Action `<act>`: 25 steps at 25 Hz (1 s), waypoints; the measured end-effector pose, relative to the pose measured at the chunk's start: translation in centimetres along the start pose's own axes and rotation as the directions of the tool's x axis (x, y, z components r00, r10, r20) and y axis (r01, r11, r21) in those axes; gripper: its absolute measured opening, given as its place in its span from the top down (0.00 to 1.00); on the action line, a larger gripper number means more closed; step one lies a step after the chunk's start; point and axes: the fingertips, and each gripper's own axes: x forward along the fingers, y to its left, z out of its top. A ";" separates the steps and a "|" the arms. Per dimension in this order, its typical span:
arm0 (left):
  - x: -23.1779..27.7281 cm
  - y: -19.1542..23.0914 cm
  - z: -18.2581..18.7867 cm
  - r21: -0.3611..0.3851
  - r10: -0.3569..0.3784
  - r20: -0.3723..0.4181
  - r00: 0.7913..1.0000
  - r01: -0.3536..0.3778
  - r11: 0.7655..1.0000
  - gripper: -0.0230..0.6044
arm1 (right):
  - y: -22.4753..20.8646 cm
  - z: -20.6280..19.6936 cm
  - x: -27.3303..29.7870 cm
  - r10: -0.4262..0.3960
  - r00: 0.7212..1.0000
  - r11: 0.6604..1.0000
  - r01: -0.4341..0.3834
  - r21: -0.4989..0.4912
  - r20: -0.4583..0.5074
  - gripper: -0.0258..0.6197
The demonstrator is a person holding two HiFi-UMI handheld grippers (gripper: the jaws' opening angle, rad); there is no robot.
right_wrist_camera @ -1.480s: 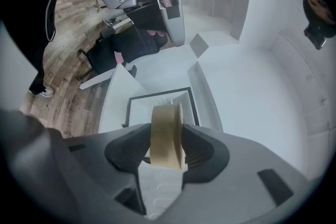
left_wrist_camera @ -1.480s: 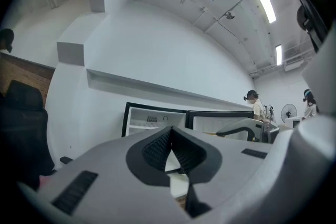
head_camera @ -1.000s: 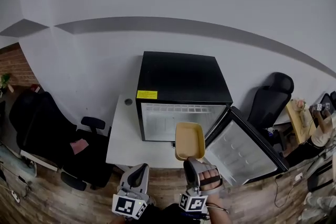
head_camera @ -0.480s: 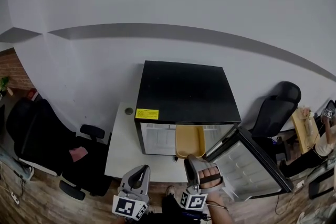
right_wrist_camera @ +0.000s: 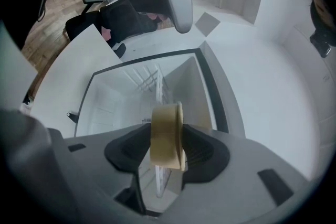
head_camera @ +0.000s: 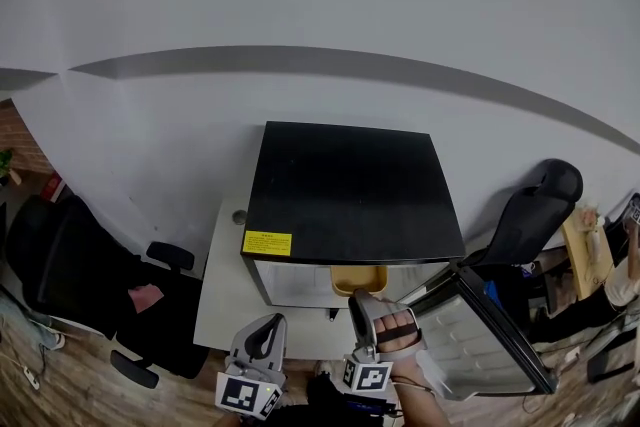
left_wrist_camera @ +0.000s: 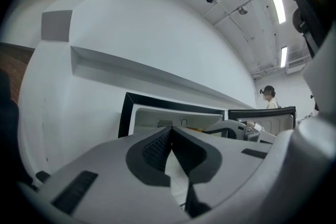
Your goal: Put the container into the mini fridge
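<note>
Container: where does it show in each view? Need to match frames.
Head view: container sits low centre, at the mini fridge opening, just ahead of the right gripper.
Left gripper view: only a thin tan sliver, right of centre, against the white interior.
Right gripper view: dead centre, edge-on, clamped between the jaws.
Shared landmark: the mini fridge's black door frame, seen in all three views.

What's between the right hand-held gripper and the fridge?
The tan container, held by the right hand-held gripper, pokes into the open mini fridge, per the right gripper view.
</note>
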 end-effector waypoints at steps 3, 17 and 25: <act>0.9 0.2 -0.4 -0.009 0.001 -0.007 1.000 -0.001 1.000 0.95 | 0.0 -0.2 1.3 0.003 1.000 1.000 -0.003 -0.008 0.008 0.65; 1.8 0.8 -1.0 -0.028 0.027 -0.020 0.999 -0.028 0.999 0.95 | -1.1 -0.3 5.3 -0.026 0.999 1.000 0.026 -0.010 0.027 0.88; 1.1 0.9 -0.8 -0.023 0.046 -0.023 0.999 -0.047 0.999 0.95 | -2.3 0.1 5.9 -0.044 0.998 0.999 0.045 -0.010 0.039 0.87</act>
